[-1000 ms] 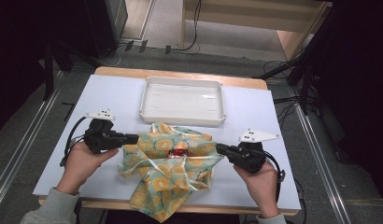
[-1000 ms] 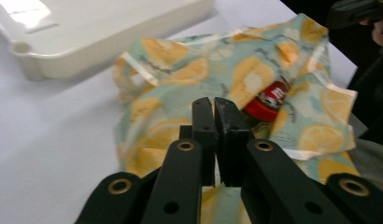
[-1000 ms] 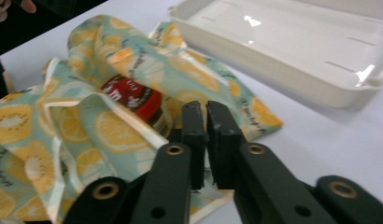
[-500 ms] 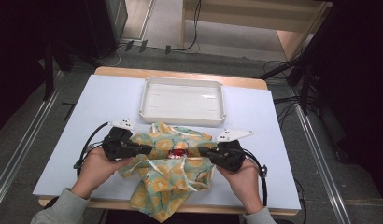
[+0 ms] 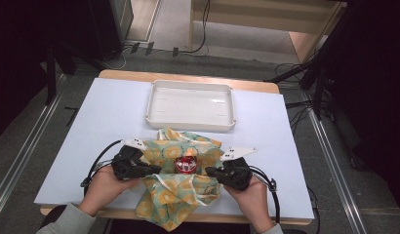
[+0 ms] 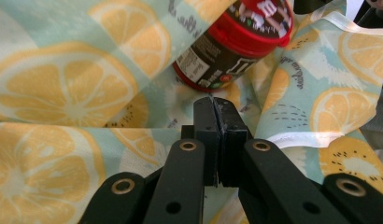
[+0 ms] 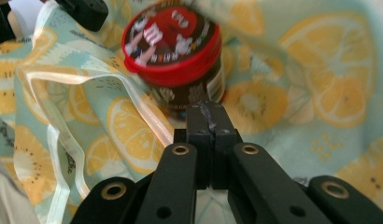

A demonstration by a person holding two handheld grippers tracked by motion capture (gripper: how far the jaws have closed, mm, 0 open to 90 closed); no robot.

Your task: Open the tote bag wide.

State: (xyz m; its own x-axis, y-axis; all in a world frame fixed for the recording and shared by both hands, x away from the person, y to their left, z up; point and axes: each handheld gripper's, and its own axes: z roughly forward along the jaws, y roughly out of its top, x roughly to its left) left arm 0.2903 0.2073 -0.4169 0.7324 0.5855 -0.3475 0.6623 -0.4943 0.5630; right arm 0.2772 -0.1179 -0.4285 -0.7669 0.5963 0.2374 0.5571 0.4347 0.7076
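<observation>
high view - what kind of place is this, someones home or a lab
Most likely a lab or recording workspace, not a home: a plain white-topped table stands between metal floor rails, loose cables run across the floor, and a person holds the left gripper and right gripper, both cabled.

Both hands rest low at the near edge; the left gripper (image 5: 156, 170) and right gripper (image 5: 209, 171) point inward, jaws pressed together.

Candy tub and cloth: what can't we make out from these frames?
- Candy tub, high view: too small to read, cloth hides its sides.
- Tub base, left gripper view: the cloth covers it; the top edge cuts its lid.
- Lid print, right gripper view: blurred.
- Left tongs and right tongs: jaws pressed together, whether cloth is pinched between them is not visible.
</observation>
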